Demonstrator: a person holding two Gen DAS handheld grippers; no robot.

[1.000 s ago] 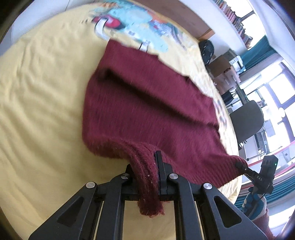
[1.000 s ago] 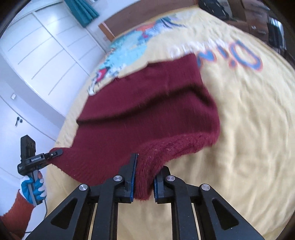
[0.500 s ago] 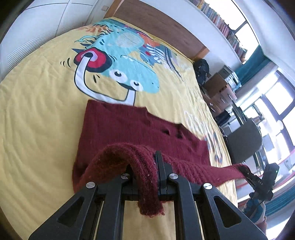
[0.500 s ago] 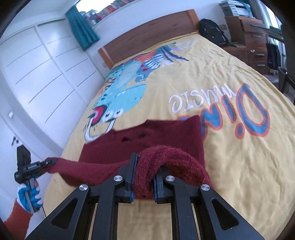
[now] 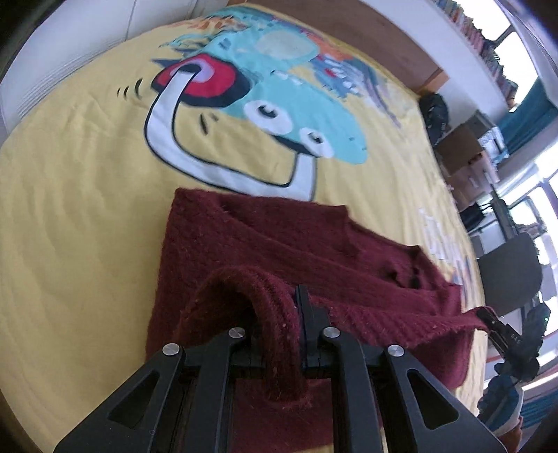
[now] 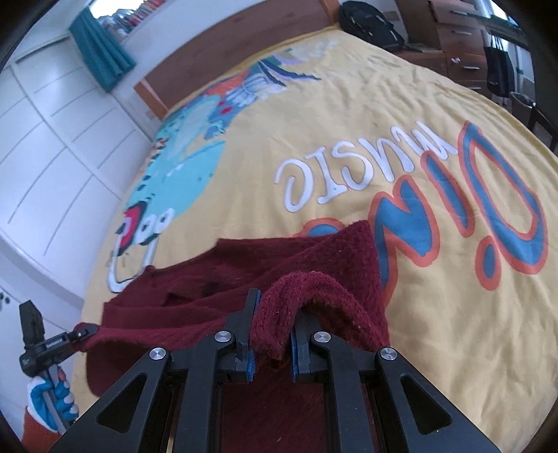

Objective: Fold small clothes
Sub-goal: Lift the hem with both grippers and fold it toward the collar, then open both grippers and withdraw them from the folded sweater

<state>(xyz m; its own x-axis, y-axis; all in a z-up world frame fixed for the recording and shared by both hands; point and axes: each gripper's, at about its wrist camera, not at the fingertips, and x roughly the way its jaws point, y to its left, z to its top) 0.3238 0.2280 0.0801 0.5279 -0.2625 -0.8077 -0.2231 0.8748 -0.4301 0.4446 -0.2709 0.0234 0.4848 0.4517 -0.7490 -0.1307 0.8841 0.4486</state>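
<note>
A dark red knitted sweater (image 5: 265,244) lies on a yellow bedspread (image 5: 80,195) with a dinosaur print. My left gripper (image 5: 279,313) is shut on one corner of its near edge, which is raised and folded over the rest. My right gripper (image 6: 272,313) is shut on the other corner of the sweater (image 6: 331,258). The held edge spans between both grippers above the lower layer. The right gripper also shows in the left wrist view (image 5: 488,319), and the left gripper in the right wrist view (image 6: 85,329).
A wooden headboard (image 6: 223,52) stands at the far end of the bed. White wardrobe doors (image 6: 45,156) line the left side. A black backpack (image 6: 369,21), wooden drawers (image 6: 453,38) and a dark chair (image 5: 509,271) stand on the right side.
Both grippers carried the sweater's held edge forward over the garment, toward the headboard. The sweater went from spread out to doubled over itself.
</note>
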